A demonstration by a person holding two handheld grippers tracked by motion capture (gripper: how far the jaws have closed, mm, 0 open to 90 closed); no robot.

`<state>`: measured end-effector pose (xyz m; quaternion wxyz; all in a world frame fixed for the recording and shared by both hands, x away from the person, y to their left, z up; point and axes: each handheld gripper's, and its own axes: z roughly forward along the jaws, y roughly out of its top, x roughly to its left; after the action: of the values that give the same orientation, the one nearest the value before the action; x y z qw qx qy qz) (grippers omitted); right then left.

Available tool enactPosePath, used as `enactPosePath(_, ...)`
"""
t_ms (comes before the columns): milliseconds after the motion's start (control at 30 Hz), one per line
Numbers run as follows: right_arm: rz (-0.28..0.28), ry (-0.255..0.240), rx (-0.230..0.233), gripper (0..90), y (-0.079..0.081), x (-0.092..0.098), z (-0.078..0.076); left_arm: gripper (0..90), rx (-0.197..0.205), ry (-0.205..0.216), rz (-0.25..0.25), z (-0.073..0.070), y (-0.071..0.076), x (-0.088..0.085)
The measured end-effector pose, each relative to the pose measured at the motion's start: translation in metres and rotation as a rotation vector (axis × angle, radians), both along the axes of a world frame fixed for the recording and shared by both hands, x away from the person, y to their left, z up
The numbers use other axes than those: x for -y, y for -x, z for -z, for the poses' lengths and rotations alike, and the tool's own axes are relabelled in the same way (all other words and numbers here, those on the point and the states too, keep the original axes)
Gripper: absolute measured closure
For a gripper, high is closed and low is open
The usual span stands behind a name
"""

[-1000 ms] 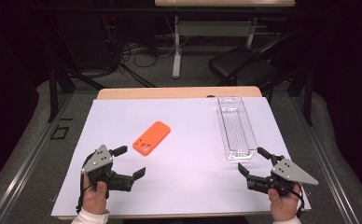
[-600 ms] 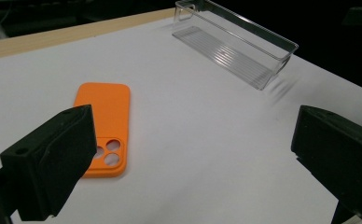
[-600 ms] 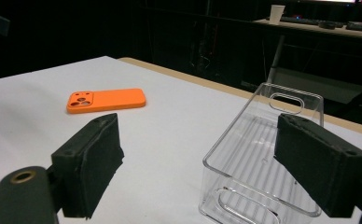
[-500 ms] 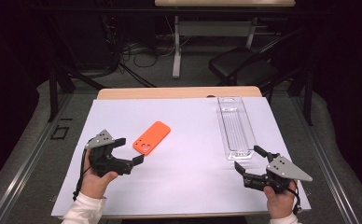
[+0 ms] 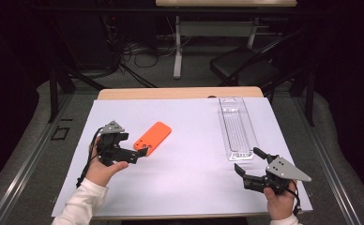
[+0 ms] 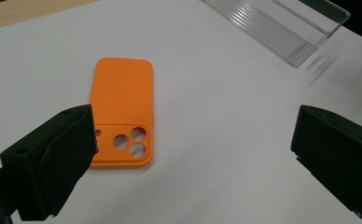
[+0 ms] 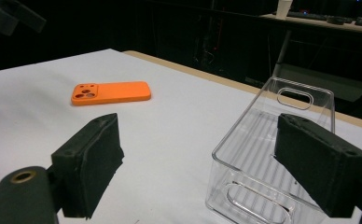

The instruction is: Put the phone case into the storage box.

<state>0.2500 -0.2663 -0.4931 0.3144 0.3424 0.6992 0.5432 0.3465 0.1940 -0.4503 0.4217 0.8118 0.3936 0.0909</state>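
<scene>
The left gripper (image 5: 138,155) has moved up and to the right since a moment ago. It was sitting near the front edge of the white sheet (image 5: 189,140). Now it is right next to the orange phone case (image 5: 153,138), at the end with the camera holes. Its jaws are wide open, and in the left gripper view one jaw sits just over the left corner of the case while the other jaw is far off to the right. It is not holding anything yet. I think this means the case is the thing to be picked up, and the grab comes next. The jaws must close around the case first.

The case lies flat on the sheet, on the left side, with its back facing up. It has not moved.

Far to the right lies the clear plastic tray (image 5: 237,127), long and empty. The right gripper (image 5: 248,168) has stayed near the tray's near end. Its jaws are open too, and it holds nothing.

Counting: two grippers, one phone case, one tray, one white sheet, one wooden table (image 5: 170,93).
</scene>
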Motion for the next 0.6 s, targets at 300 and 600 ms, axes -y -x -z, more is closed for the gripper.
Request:
enactPosePath(300,-0.005,0.009,0.006,14.2,0.002,-0.003,-0.001,0.5,0.004,-0.039,-0.009,-0.017,-0.012,0.000)
enactPosePath(600,-0.008,0.012,-0.002,14.2,0.001,-0.004,0.001,0.5,-0.031,-0.068,-0.030,-0.028,-0.030,0.005)
